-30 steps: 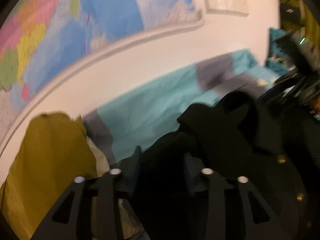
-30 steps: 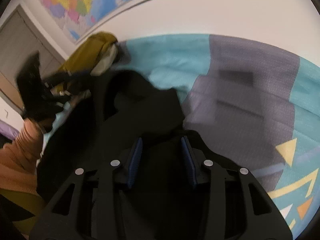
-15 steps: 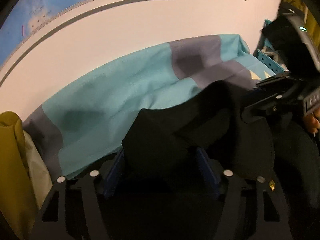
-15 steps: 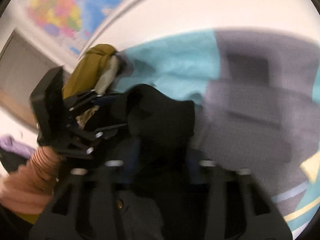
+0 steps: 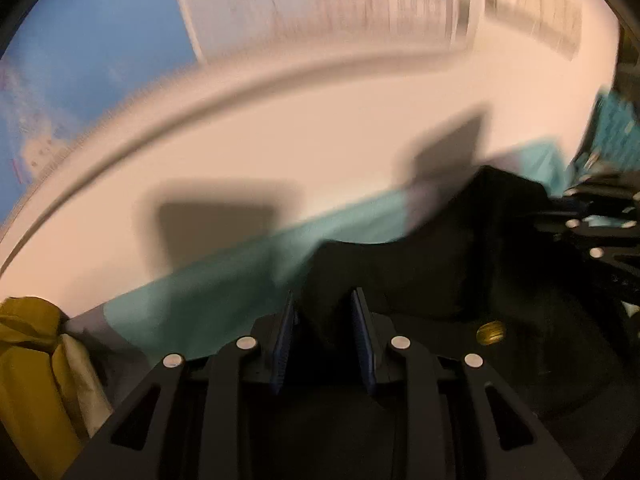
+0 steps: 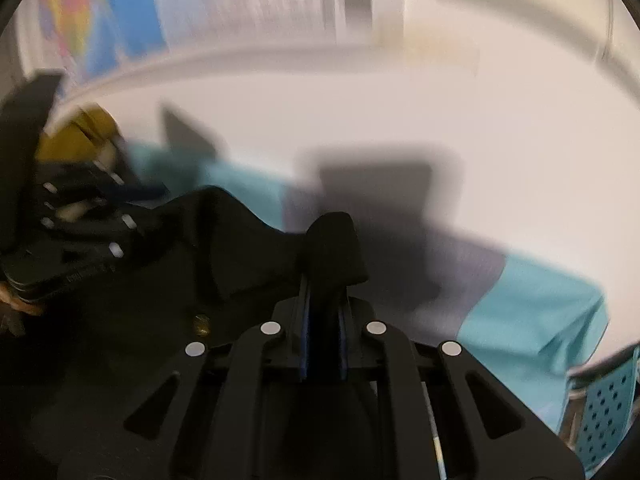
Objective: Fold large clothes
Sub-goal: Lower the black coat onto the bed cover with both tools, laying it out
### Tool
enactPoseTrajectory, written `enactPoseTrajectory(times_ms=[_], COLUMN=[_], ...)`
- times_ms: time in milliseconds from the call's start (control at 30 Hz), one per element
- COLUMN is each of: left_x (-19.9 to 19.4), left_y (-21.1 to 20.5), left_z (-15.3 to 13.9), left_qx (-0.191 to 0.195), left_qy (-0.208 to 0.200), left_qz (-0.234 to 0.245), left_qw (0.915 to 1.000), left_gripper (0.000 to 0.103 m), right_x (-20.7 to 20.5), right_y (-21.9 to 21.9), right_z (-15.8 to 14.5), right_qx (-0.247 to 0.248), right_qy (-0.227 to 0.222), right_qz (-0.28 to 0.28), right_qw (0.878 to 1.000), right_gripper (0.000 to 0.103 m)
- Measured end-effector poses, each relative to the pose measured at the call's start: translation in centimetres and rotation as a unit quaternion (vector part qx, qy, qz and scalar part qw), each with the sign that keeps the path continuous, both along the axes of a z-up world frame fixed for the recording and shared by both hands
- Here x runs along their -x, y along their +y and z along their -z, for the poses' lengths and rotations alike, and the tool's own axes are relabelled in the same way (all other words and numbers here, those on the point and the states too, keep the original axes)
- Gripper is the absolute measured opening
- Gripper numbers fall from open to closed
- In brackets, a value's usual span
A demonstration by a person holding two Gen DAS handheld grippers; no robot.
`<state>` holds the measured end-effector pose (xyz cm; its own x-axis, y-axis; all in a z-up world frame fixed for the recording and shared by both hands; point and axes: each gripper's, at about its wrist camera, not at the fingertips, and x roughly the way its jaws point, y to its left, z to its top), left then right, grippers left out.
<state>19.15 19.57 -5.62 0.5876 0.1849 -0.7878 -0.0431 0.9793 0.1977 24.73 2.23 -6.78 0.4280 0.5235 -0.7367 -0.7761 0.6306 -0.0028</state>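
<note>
A black garment (image 5: 440,280) with brass buttons (image 5: 490,332) lies bunched on a teal and grey sheet (image 5: 240,280). My left gripper (image 5: 323,300) has a fold of it filling the gap between the blue pads (image 5: 285,336), and the jaws are closing. In the right wrist view the black garment (image 6: 240,240) stretches leftward. My right gripper (image 6: 323,304) pinches an upright fold whose tip (image 6: 336,248) sticks out above the nearly shut jaws, which are closing too. Each gripper shows at the edge of the other's blurred view.
A mustard garment (image 5: 28,360) is heaped at the left end of the sheet. Behind the bed rises a white wall (image 5: 320,140) with a map (image 5: 100,40). A teal perforated basket (image 6: 604,408) stands at the right, past the sheet's edge (image 6: 540,312).
Both views have tipped up toward the wall. The left jaws widened, then narrowed onto a fold of the black garment. The right jaws narrowed onto their fold, which now stands up between them.
</note>
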Motion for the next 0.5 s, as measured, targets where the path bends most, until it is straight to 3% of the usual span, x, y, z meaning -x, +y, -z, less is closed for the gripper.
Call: enactPoseTrajectory(times_ms=[67,133,167,233,333,433,500], left_x=[0.4,1.7,2.9,4.7,8.3,12.2,14.1], left_y=[0.3,1.2,1.7,2.0,2.5,2.9,3.5], left_z=[0.8,0.2,-0.4,-1.1,-1.7,-1.6,-1.4], left_qx=[-0.007,0.002,0.000,-0.020,-0.046,-0.044,-0.036], left_qy=[0.007,-0.001,-0.010,-0.019,-0.022,-0.012,-0.005], left_qz=[-0.007,-0.014,-0.012,-0.007,0.010,0.018,0.016], left_qw=[0.9999,0.9999,0.9999,0.9996,0.9987,0.9988,0.9992], left_gripper=[0.035,0.051,0.054,0.061,0.066,0.066,0.066], right_x=[-0.3,-0.2,0.2,1.1,3.2,6.2,8.1], right_y=[-0.7,-3.0,-4.7,-8.1,-13.0,-16.2,-17.3], right_z=[1.0,0.0,-0.7,-1.7,-1.2,1.2,2.6], right_qx=[-0.006,-0.046,-0.075,-0.112,-0.126,-0.103,-0.077], right_qy=[0.020,0.035,0.045,0.060,0.099,0.138,0.146], right_qz=[0.017,0.036,0.038,0.028,0.028,0.027,0.017], right_qw=[1.000,0.998,0.995,0.992,0.987,0.985,0.986], right_gripper=[0.024,0.047,0.060,0.058,0.059,0.058,0.050])
